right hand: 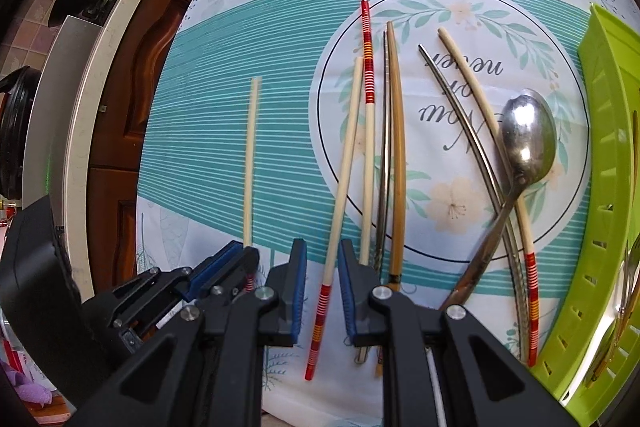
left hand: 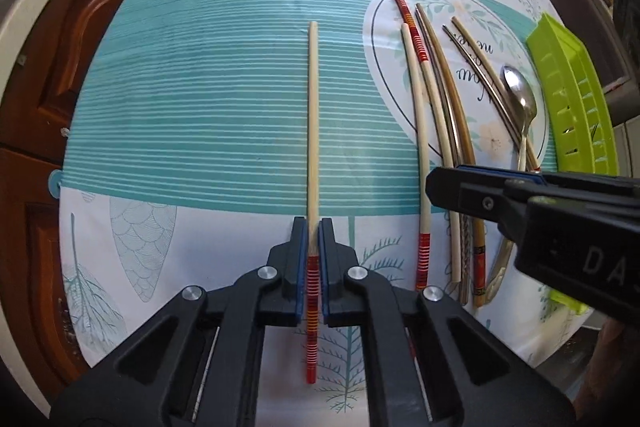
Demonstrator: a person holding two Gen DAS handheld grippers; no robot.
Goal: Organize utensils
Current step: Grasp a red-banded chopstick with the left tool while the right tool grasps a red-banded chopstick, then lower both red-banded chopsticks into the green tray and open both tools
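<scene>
A: Tabletop [left hand: 180, 115] under a teal-striped, leaf-print cloth; dark wooden cabinet doors past its left edge, lime-green slotted plastic tray [right hand: 600, 187] at its right edge.

B: Left gripper [left hand: 314, 247], jaws clamped on the pale chopstick with red-striped handle [left hand: 313, 131], alone mid-cloth. Right gripper [right hand: 322, 267], jaws apart, straddling a second matching chopstick [right hand: 340, 195].

A: Risks?

B: Thin round stick could pivot or roll out of a handle-end grip. The right jaws sit close to neighbouring chopsticks and could nudge them.

A: Remaining pile?

B: Mixed chopsticks and a steel spoon [right hand: 524, 147], overlapping, near the tray.
</scene>
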